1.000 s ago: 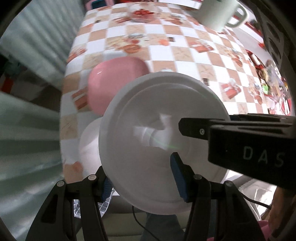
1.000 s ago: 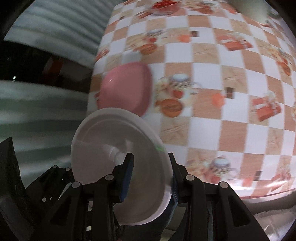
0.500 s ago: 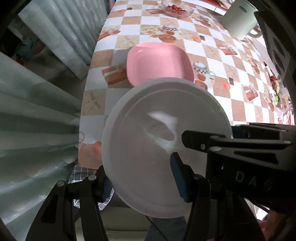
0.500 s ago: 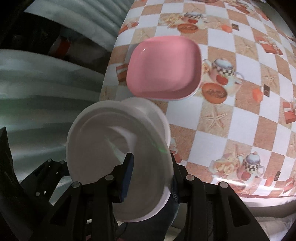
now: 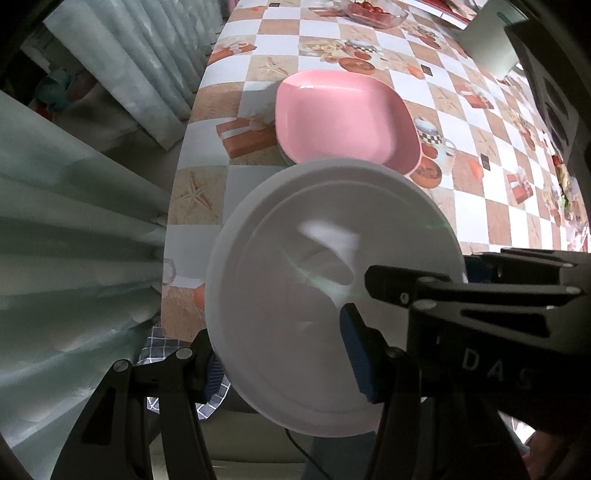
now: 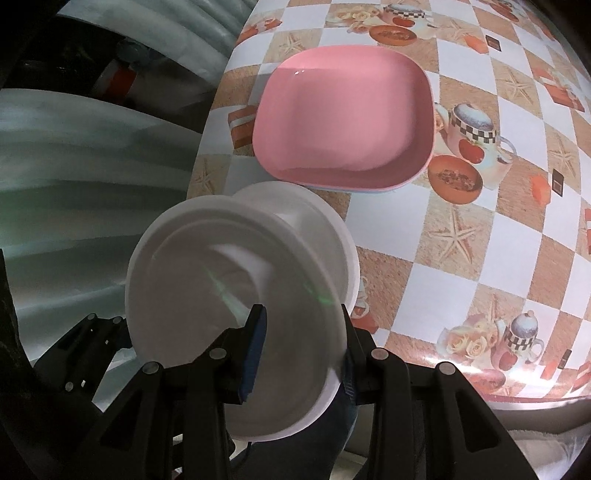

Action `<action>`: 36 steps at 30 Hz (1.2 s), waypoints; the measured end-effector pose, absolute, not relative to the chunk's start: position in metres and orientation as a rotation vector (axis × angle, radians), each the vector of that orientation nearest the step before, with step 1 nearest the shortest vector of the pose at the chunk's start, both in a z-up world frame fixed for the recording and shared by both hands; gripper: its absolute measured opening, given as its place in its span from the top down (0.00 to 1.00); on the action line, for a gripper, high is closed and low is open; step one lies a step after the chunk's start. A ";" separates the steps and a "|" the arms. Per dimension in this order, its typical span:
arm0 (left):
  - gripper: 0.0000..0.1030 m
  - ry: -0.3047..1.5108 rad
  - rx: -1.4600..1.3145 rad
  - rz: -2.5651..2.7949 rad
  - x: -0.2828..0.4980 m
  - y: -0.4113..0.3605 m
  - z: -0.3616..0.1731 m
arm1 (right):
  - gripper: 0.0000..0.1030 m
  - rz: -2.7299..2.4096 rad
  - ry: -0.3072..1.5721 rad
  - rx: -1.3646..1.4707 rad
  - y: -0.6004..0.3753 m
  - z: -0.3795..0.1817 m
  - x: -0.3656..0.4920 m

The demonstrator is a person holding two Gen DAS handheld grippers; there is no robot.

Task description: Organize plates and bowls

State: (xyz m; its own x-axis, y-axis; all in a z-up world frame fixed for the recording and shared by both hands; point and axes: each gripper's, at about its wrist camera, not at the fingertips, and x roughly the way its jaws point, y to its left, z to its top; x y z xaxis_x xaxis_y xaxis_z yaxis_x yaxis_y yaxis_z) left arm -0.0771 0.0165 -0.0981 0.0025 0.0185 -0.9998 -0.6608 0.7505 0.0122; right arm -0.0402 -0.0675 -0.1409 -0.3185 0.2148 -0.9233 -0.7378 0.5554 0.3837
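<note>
Since a second before, both my grippers had carried the white plate toward the table edge and a little lower, so the pink plate that had sat off to the side now lay straight ahead of my fingers and looked larger.

I counted two white round dishes: the plate I held, and a second white dish just beyond it, directly ahead of my right gripper. There was one pink plate, with a thin pale edge showing beneath it, which may have been another plate; I could not tell. Farther ahead stood one glass bowl of tomatoes and one pale jug.

The white plate was round, plain and glossy, with a raised rim and a flat middle, tilted up on edge between my tools. My left gripper was clamped narrowly on its lower rim, one blue pad on each face. My right gripper pinched the rim from the other side in the same way. The pink plate was squarish with rounded corners and lay flat on the checked tablecloth.
</note>
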 end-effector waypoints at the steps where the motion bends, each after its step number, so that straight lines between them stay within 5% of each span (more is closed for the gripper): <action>1: 0.41 1.484 -0.555 0.576 -0.078 0.017 -0.100 | 0.62 1.022 1.626 -0.453 -0.067 -0.142 -0.040; 5: 0.33 1.472 -0.574 0.569 -0.079 0.021 -0.104 | 0.51 1.046 1.620 -0.457 -0.059 -0.144 -0.044; 9: 0.24 1.475 -0.549 0.582 -0.078 0.017 -0.105 | 0.24 1.065 1.595 -0.483 -0.055 -0.143 -0.048; 14: 0.16 1.439 -0.577 0.598 -0.083 0.021 -0.102 | 0.21 1.053 1.580 -0.497 -0.059 -0.139 -0.042; 15: 0.12 1.432 -0.585 0.606 -0.084 0.022 -0.100 | 0.05 1.049 1.577 -0.497 -0.061 -0.138 -0.040; 16: 0.00 1.421 -0.603 0.612 -0.086 0.025 -0.099 | 0.00 1.048 1.570 -0.489 -0.062 -0.137 -0.038; 36: 0.00 1.452 -0.691 0.644 -0.111 0.034 -0.103 | 0.00 0.910 1.608 -0.474 -0.107 -0.148 -0.014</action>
State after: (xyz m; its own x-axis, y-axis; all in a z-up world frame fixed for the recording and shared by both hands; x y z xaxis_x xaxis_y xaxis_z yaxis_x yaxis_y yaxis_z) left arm -0.1105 0.0343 -0.1027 0.0237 -0.0212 -0.9995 -0.7551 0.6548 -0.0318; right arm -0.0143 -0.1070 -0.1478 -0.2479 0.1717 -0.9535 -0.7288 0.6154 0.3003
